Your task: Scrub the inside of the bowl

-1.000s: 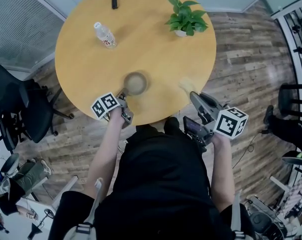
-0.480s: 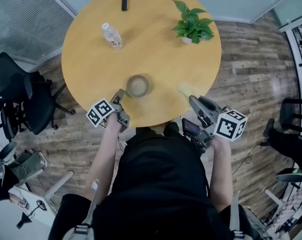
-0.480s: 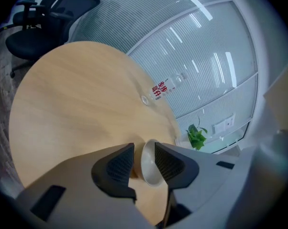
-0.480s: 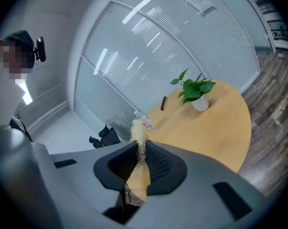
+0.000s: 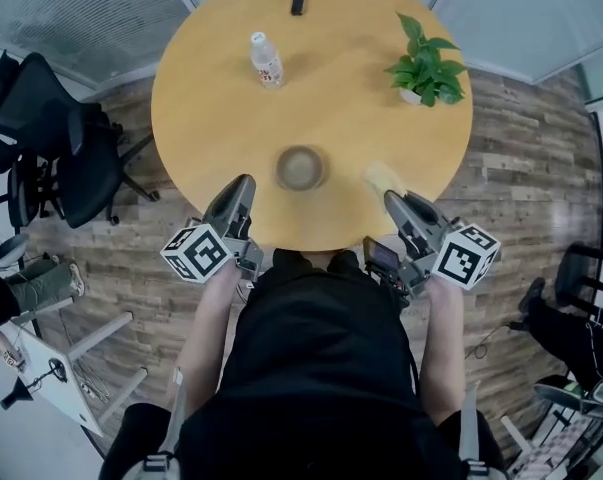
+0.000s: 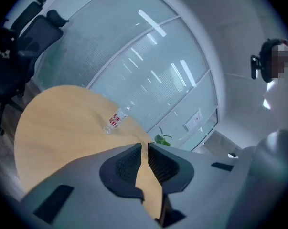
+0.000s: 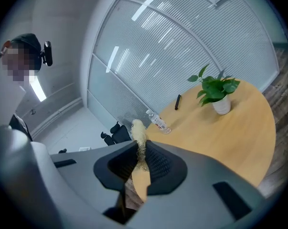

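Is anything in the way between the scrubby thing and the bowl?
No, nothing visible. The scrubber, pinched in the right gripper's jaws, hangs just to the right of the bowl, with only bare table between them. The bottle and the plant stand farther back.

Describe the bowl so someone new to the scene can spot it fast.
Start at the round wooden table. The bowl sits near its edge closest to the person, about mid-width. It's the only low, round, open dish; the water bottle and potted plant are farther back.
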